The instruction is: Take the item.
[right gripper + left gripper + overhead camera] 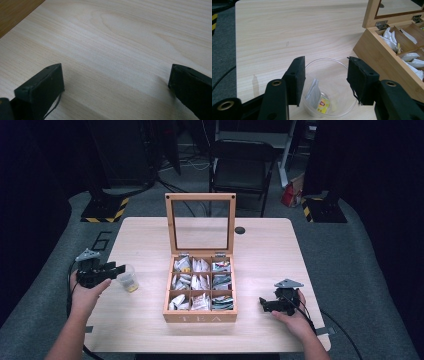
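A clear plastic cup (128,277) stands on the table (150,330) left of the wooden tea box (200,317). Inside the cup (337,72) lies a white tea bag (313,92) with a yellow tag (323,103). My left gripper (119,268) hovers at the cup's rim; its jaws stand apart above the cup with nothing between them, so the left gripper (326,62) is open. The box has several compartments of tea bags, and its glass lid (201,196) is raised. My right gripper (261,302) rests right of the box; it (116,70) is open wide over bare wood.
A small black disc (240,230) sits at the table's far edge behind the box. A dark folding chair (242,165) stands beyond the table. The box wall (374,50) lies close to the right of the cup. Grey floor surrounds the table.
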The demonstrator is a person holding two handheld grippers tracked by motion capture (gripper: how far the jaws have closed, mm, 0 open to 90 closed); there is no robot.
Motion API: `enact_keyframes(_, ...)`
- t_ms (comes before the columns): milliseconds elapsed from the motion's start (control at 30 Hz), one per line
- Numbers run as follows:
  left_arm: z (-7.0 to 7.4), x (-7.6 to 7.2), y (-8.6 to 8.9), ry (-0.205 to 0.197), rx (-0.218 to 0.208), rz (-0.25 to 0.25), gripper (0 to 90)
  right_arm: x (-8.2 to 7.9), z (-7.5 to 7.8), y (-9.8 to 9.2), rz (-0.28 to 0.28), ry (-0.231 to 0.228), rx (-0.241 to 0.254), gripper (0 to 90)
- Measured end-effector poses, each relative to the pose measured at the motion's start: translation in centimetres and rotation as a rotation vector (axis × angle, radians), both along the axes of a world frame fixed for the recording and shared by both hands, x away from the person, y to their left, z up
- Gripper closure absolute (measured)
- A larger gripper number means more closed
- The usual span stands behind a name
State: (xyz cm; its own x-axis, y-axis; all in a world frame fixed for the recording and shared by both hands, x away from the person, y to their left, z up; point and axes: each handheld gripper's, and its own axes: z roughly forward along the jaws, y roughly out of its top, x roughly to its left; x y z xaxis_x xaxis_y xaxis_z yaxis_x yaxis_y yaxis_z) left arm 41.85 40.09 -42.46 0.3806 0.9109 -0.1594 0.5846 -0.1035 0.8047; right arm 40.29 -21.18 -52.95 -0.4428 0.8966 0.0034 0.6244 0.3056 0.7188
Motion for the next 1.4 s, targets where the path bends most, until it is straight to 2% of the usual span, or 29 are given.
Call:
enact_keyframes(167, 0.5, -0.1, 0.0, 0.001, -0.001, 0.001, 46.1, 0.0, 0.0, 0.0, -0.001, 0.0, 0.0, 0.0)
enact_keyframes(433, 1.6, -0.2, -0.4, -0.035, 0.004, -0.008, 45.5, 0.0, 0.0, 0.0, 0.002, -0.003, -0.002, 0.0)
enact_keyframes(500, 1.7, -0.2, -0.5, -0.033, 0.001, -0.009, 45.3, 0.0, 0.0, 0.0, -0.001, 0.001, 0.0, 0.0)
enact_keyframes(600, 2.2, -0.3, -0.9, -0.054, 0.003, -0.016, 45.2, 0.0, 0.0, 0.0, -0.001, 0.001, 0.001, 0.0)
enact_keyframes(833, 3.4, -0.5, -2.3, -0.06, 0.006, -0.058, 44.8, 0.0, 0.0, 0.0, -0.001, 0.0, 0.0, 0.0)
enact_keyframes(900, 3.8, -0.6, -3.1, -0.071, 0.008, -0.085, 44.9, 0.0, 0.0, 0.0, 0.001, -0.002, -0.001, 0.0)
enact_keyframes(1167, 4.1, -0.8, -4.4, -0.076, 0.003, -0.122, 44.8, 0.0, 0.0, 0.0, -0.002, 0.003, 0.005, 0.0)
enact_keyframes(1400, 3.7, -1.1, -5.2, -0.075, 0.0, -0.138, 44.9, 0.0, 0.0, 0.0, 0.001, -0.002, -0.001, 0.0)
